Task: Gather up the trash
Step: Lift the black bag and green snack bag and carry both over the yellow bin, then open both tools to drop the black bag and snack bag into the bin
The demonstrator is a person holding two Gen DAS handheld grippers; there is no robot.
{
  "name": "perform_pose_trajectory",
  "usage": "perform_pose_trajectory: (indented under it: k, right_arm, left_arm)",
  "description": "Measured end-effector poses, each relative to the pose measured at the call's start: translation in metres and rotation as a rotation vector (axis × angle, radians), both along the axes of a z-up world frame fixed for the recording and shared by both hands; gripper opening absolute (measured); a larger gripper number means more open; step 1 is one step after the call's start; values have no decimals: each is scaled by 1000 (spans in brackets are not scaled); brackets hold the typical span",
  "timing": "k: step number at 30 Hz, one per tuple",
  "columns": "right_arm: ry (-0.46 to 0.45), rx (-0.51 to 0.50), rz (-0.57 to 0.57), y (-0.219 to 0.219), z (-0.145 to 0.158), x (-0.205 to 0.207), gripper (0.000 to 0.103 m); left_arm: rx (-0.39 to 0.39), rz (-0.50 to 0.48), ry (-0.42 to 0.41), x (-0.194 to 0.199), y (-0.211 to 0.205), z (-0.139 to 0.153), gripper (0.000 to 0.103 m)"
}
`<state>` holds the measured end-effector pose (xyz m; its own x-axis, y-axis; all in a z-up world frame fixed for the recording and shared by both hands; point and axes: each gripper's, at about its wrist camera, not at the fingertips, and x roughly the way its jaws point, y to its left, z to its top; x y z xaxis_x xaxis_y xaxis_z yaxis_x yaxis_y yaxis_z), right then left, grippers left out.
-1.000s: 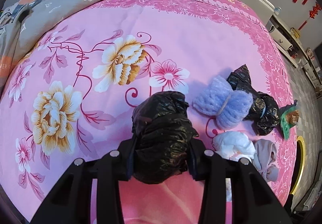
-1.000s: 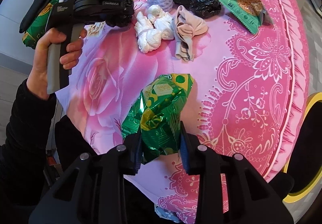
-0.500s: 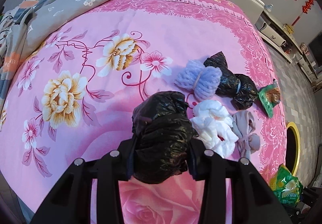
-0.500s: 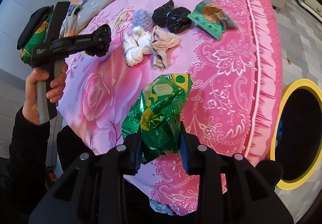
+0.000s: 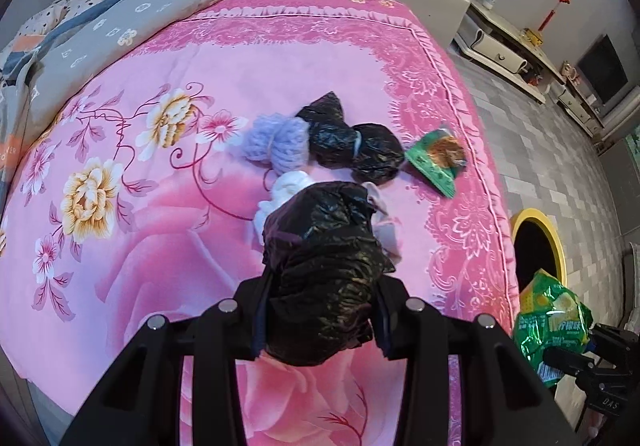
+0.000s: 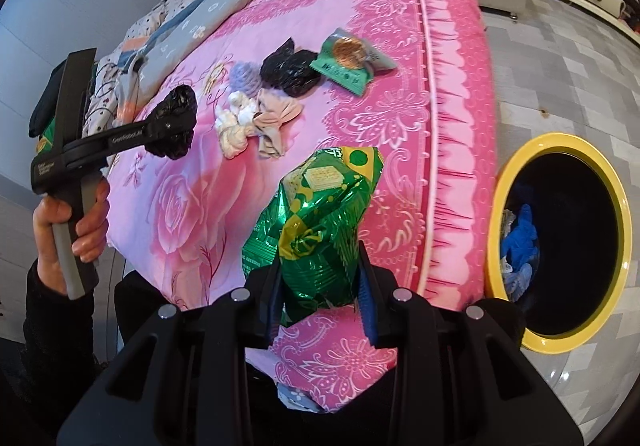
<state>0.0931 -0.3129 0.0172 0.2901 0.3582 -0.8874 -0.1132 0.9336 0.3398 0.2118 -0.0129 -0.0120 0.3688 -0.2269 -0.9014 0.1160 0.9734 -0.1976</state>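
A: Both grippers were carried back twd the bed's foot edge since the earlier frames; more floor and the yellow-rimmed bin [image 6: 618, 221] were brought into view.

B: Left gripper [image 5: 320, 310]?

A: Clamped on a crumpled black plastic bag [image 5: 324, 266], same as before; fingers narrow, pads pressed on both sides. It was seen in the right wrist view too, held in a hand [image 6: 70, 230] w/ a dark sleeve.

B: Right gripper [image 6: 320, 286]?

A: Closed on a green foil snack bag [image 6: 320, 221], grip unchanged. It was held over the pink bedspread [image 6: 400, 5] near the foot edge, bin just beside on the floor.

B: What was left on the bed?

A: A lilac bundle [image 5: 276, 145], a tied black bag [image 5: 352, 145], a white bundle [image 6: 234, 123], a beige bundle [image 6: 276, 117], and a green wrapper [image 5: 438, 159] nearest the edge, all close together. White and beige bundles were partly hidden in the left view by the held bag.

B: Inside the bin?

A: Blue and white stuff was seen; what exactly couldn't be told.
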Motion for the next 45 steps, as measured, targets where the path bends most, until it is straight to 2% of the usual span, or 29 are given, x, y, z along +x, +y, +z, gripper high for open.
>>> perform_pose_trajectory:
  k: [9, 23, 35, 45]
  right_arm:
    - [-35, -6, -99, -47, 13, -10, 31]
    - [-64, -19, -285, -142, 21, -23, 31]
    - [-72, -59, -419, -212, 18, -31, 31]
    - [-36, -70, -526, -259, -6, -21, 32]
  left_arm:
    - [-50, -103, 3, -19, -63, 15, 38]
    - [-85, -256, 12, -31, -167, 25, 38]
    - [-102, -374, 41, -39, -251, 16, 38]
    - [-89, -433, 45, -46, -304, -3, 38]
